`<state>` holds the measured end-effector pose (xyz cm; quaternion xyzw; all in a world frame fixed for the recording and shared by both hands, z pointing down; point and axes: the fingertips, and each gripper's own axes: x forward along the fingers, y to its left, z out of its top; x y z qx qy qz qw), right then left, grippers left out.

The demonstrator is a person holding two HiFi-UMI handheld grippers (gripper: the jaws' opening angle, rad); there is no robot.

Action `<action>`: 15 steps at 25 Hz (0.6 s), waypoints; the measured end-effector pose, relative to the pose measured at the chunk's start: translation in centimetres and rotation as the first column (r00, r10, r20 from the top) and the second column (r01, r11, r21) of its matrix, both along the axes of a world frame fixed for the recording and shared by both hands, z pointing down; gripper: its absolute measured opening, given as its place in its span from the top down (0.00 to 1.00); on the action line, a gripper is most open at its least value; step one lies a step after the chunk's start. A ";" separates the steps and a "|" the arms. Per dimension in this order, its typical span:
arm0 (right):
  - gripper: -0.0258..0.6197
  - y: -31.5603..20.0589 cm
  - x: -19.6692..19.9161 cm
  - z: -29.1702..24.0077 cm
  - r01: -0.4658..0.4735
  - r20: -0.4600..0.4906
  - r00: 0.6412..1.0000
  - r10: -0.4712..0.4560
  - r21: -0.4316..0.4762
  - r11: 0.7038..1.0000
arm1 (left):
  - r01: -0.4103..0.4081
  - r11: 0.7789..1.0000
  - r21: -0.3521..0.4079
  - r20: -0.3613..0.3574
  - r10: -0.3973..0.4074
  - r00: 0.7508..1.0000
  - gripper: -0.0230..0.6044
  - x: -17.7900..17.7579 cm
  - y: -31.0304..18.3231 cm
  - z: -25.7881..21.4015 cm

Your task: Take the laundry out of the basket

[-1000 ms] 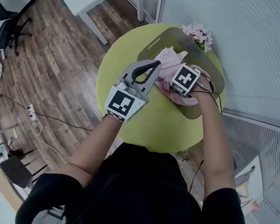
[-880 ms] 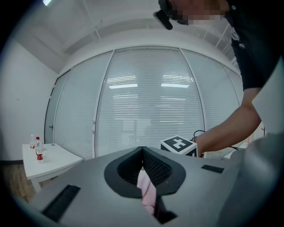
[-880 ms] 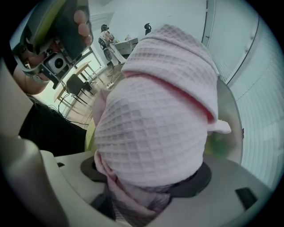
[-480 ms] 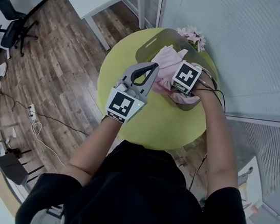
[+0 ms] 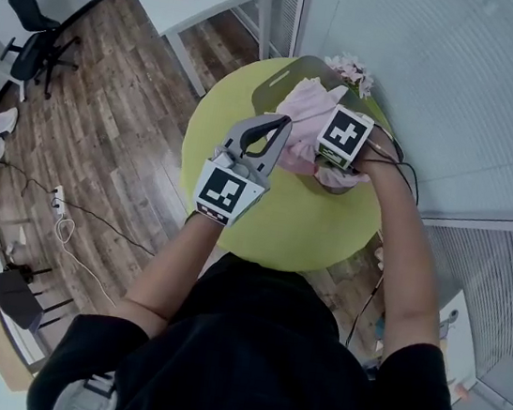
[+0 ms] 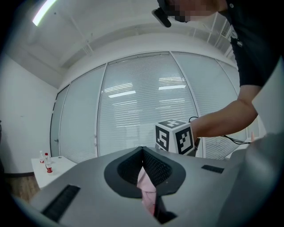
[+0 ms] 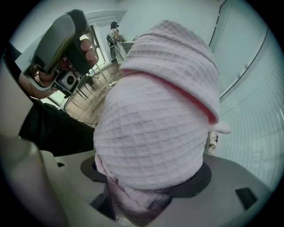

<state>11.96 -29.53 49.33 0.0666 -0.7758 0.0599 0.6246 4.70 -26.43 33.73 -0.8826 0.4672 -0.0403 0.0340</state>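
Left gripper (image 6: 143, 151) pinched shut on an edge of the pink waffle cloth (image 5: 304, 111). Right gripper (image 7: 146, 197) clamped a thick bunch of it. Cloth was over the basket (image 5: 282, 78) on the round green table (image 5: 264, 219).

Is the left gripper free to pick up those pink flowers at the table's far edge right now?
Probably not: the left gripper has its jaws shut on the pink cloth, so it has no free grip, and the flowers lie beyond the basket.

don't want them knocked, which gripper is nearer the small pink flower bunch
Right. The right gripper sits close in front of the small pink flower bunch; the left gripper is farther, leftward.
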 end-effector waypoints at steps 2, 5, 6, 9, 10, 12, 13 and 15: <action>0.34 0.7 0.0 -0.9 0.003 0.002 1.000 -0.003 0.013 1.000 | 0.007 1.000 0.006 0.003 -0.007 1.000 0.96 0.1 1.1 -0.4; 0.34 1.7 0.0 -1.9 0.012 0.004 1.000 -0.012 0.033 0.999 | 0.020 1.000 0.011 0.008 -0.020 1.000 0.96 0.1 2.7 -0.7; 0.34 2.0 -0.1 -2.1 0.016 0.006 1.000 -0.016 0.038 0.999 | 0.025 1.000 0.012 0.010 -0.025 1.000 0.96 0.0 3.2 -0.8; 0.34 3.2 -0.6 -3.1 0.025 0.018 1.000 -0.026 0.055 0.998 | 0.037 0.999 0.017 0.013 -0.037 0.999 0.96 -0.2 4.6 -1.1; 0.34 3.7 -0.8 -3.4 0.027 0.020 0.999 -0.028 0.060 0.998 | 0.041 0.999 0.018 0.013 -0.041 0.999 0.96 -0.3 5.1 -1.2; 0.34 4.8 -1.2 -3.8 0.033 0.020 0.999 -0.034 0.065 0.997 | 0.048 0.999 0.018 0.012 -0.048 0.999 0.96 -0.5 6.1 -1.5; 0.34 5.3 -1.4 -3.8 0.038 0.020 0.999 -0.039 0.065 0.997 | 0.050 0.999 0.019 0.013 -0.051 0.999 0.96 -0.6 6.6 -1.6; 0.34 6.1 -1.6 -3.8 0.048 0.017 0.999 -0.049 0.064 0.997 | 0.052 0.998 0.021 0.018 -0.053 0.998 0.96 -0.7 7.2 -1.8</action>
